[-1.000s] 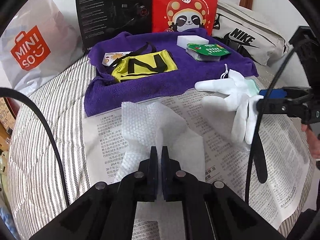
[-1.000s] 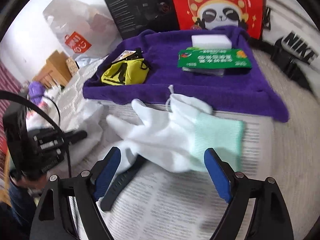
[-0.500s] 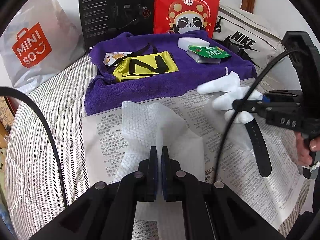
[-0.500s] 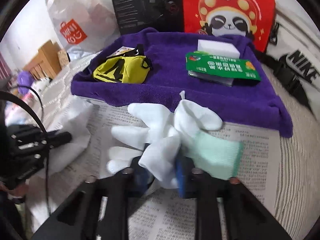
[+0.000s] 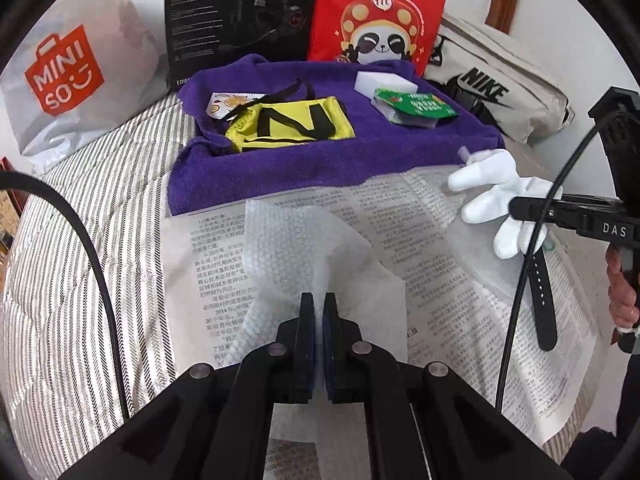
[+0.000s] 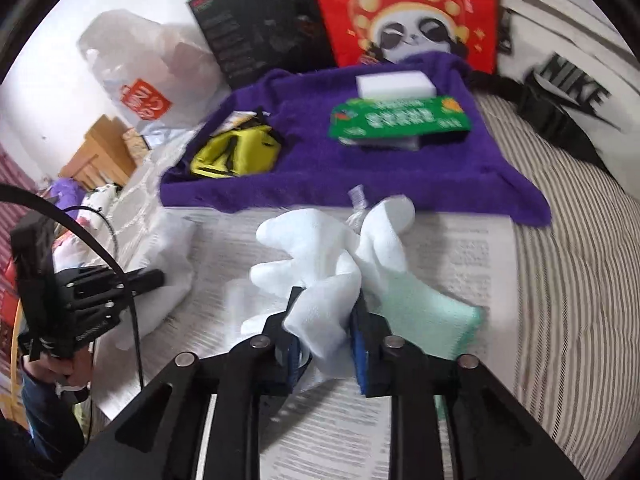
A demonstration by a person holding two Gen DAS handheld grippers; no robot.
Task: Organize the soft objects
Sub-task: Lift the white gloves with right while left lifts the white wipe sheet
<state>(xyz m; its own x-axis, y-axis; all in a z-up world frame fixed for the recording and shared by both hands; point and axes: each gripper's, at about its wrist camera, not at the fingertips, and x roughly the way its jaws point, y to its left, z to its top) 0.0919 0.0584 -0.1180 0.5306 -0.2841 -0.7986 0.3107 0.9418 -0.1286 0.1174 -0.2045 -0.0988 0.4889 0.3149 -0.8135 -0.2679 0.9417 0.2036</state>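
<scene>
Over the newspaper (image 6: 460,248), our right gripper (image 6: 322,332) clamps the white glove (image 6: 320,256), jaws easing slightly apart; our left gripper (image 5: 319,320) pinches the tissue (image 5: 296,248). Next, we likely carry both to the purple towel (image 6: 360,168).

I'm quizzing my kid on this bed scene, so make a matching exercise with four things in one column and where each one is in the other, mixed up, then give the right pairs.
Things:
1. white glove
2. white textured cloth
3. yellow pouch
4. black strap

Places:
A. on the purple towel
B. lying loose on the newspaper
C. pinched in the left gripper
D. between the jaws of the right gripper

Pairs: 1-D, 2-C, 3-A, 4-B
</scene>
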